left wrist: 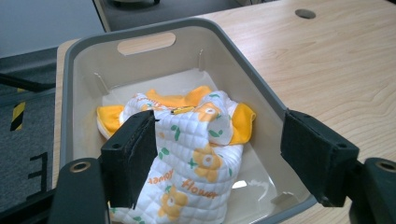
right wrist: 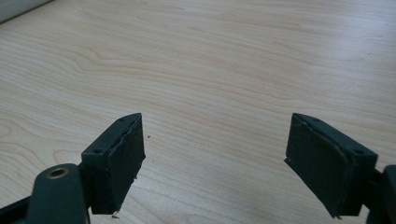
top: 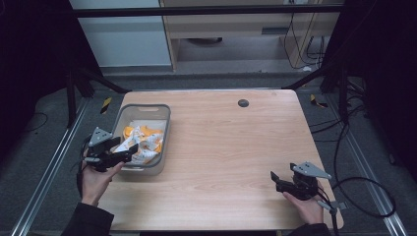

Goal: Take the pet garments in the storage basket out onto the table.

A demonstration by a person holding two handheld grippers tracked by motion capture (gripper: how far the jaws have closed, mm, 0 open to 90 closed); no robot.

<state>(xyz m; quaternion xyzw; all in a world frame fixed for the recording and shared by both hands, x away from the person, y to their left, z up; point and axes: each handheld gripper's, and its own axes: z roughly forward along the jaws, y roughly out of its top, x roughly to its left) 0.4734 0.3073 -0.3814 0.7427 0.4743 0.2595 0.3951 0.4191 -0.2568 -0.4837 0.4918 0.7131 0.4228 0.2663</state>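
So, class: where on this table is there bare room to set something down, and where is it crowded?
Bare wood runs from the grey bin across to the right gripper, up to the round grommet. The bin is crowded: a flowered garment fills it, with the left gripper over it.

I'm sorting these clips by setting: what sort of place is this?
Probably a lab or recording workspace, not a home: a bare wooden table stands inside a dark metal frame, loose cables lie on the carpet, and a person holds grippers by a grey bin of clothing.
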